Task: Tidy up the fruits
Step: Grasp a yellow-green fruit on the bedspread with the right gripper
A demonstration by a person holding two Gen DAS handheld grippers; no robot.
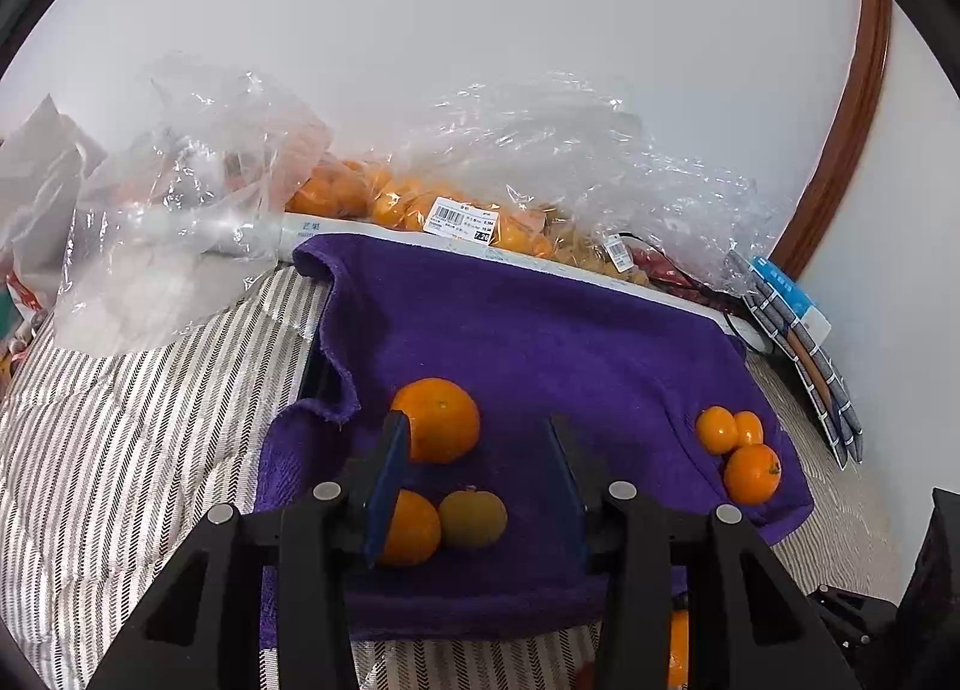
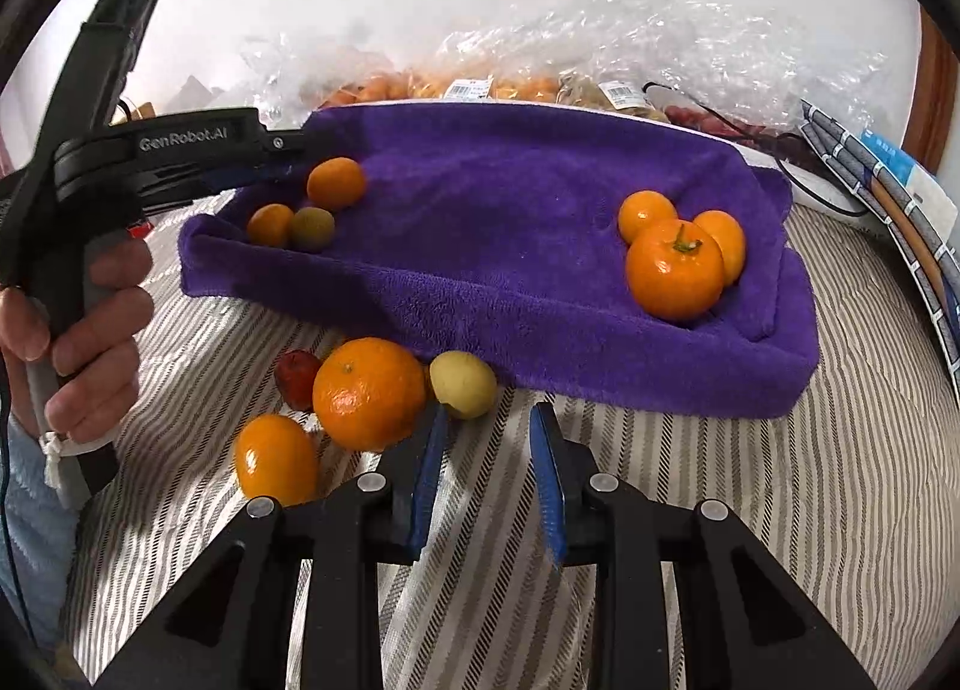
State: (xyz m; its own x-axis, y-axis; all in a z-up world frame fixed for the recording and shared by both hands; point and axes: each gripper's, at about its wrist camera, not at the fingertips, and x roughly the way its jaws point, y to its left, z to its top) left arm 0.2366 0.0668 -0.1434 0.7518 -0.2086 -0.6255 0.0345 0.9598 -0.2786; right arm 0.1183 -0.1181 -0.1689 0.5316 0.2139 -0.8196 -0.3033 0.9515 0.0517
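left gripper [image 1: 477, 438] hangs open, large orange [image 1: 437, 420] beside its left finger.

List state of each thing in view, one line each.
left tongs: open, empty, over the towel
right tongs: open, empty, near the loose fruit
purple towel: spread out, rumpled edges
left fruit trio: resting on towel
right fruit trio: resting on towel, touching
loose fruit: off towel, on striped cloth
plastic bags: crumpled, fruit inside
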